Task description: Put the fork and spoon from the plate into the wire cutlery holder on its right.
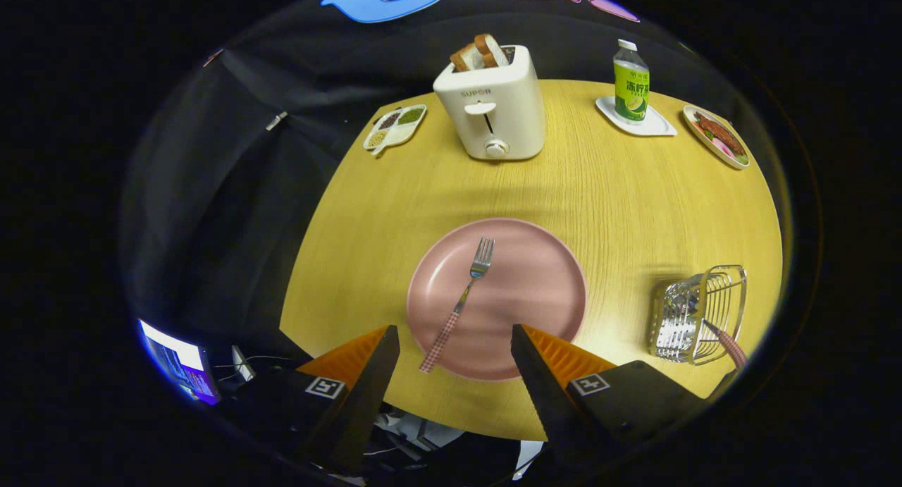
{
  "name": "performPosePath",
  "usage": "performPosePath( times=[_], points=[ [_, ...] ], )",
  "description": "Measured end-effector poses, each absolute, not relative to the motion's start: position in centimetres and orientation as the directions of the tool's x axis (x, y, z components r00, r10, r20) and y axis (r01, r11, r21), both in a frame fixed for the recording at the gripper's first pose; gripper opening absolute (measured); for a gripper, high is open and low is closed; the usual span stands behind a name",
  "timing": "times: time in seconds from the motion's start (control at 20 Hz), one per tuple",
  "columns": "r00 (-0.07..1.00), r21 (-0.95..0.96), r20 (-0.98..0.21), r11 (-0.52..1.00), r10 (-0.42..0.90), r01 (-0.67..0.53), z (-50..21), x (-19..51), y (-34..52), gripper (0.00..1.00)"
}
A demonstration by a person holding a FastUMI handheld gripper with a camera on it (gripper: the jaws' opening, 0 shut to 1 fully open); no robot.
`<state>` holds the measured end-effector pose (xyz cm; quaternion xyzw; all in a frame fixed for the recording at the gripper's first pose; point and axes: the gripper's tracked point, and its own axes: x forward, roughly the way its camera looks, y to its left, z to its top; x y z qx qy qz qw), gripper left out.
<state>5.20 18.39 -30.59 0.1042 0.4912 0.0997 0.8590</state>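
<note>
Fork (468, 294) lying diagonally on pink plate (542, 261), checked handle end at the near rim, between the spread fingers; gripper (454, 339) released, grasping nothing. Wire cutlery holder (697, 314) right of plate, checked handle (729, 346) sticking out. Toaster (493, 110) with bread beyond

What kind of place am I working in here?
Likely a staged breakfast table in a recording booth: round wooden table, toaster holding bread, pink plate with a fork. The tongs hang open.
</note>
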Motion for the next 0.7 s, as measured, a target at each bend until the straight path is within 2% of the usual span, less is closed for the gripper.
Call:
performPosePath(
  times=[0.55, 0.6, 0.7],
  points=[
    [0.411, 0.195, -0.895, 0.981, 0.172, 0.015, -37.6, 6.1, 20.2, 0.97],
    [0.405, 0.197, -0.898, 0.98, 0.172, 0.021, -37.9, 6.1, 20.3, 0.89],
    [0.389, 0.205, -0.904, 0.978, 0.178, 0.028, -38.4, 6.0, 20.6, 0.8]
  ],
)
